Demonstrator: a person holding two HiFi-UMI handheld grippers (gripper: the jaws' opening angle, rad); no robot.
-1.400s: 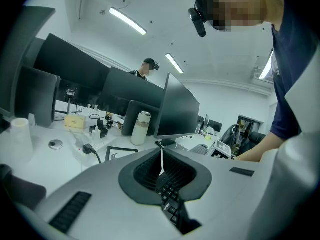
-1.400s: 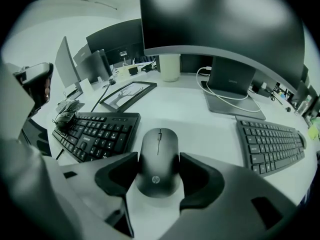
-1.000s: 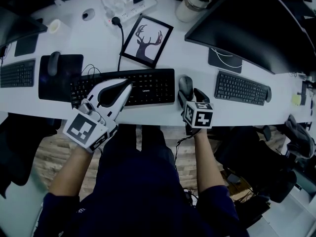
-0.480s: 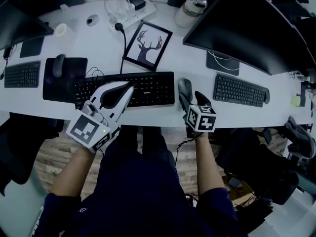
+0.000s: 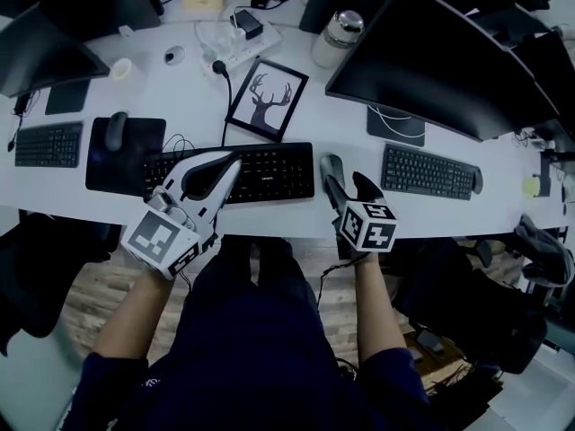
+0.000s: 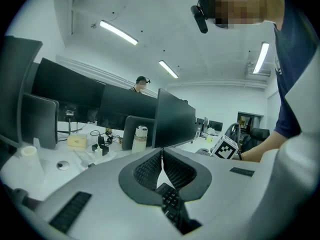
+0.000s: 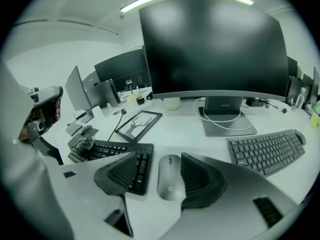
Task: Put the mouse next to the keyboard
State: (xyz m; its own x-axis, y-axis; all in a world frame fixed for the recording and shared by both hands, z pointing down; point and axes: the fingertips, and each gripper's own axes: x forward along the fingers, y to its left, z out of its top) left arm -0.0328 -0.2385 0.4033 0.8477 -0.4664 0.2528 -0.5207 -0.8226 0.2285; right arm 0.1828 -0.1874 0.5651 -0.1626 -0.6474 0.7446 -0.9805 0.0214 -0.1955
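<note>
Looking down on a long white office desk (image 5: pixel 180 106) crowded with dark monitors (image 5: pixel 431 61). Got the right gripper (image 5: pixel 349 185) with jaws spread wide, straddling a slim grey oval mouse (image 7: pixel 169 176): right pad just beside the shell, maybe touching, left pad hanging over the right edge of a black full-size keyboard (image 5: pixel 269 171). Not clamped on anything. Left gripper (image 5: pixel 232 163) pinched fully shut on nothing, tips hovering over that keyboard's left half. Mouse flat on the desk just right of the keyboard, narrow strip of white between, so pretty much parked in the right spot already, going by the layout. Handling guess: light, rigid, smooth plastic, rounded and low, so likely slippery and easy to squirt out of a pinch. Best bet: squeeze gently across the two long sides around the middle, pads low near the desk, not over the domed top or the wheel. No cable in sight on it, so probably wireless and free to slide. Hard bits: near end of the mouse tucked under the gripper from the head view; can't call right-pad contact either way; left gripper view mostly filled by its own grey body, only a sliver of keys past the tips; keyboard's left end buried under the left gripper and a tangle of dark cable (image 7: pixel 85 145).
</note>
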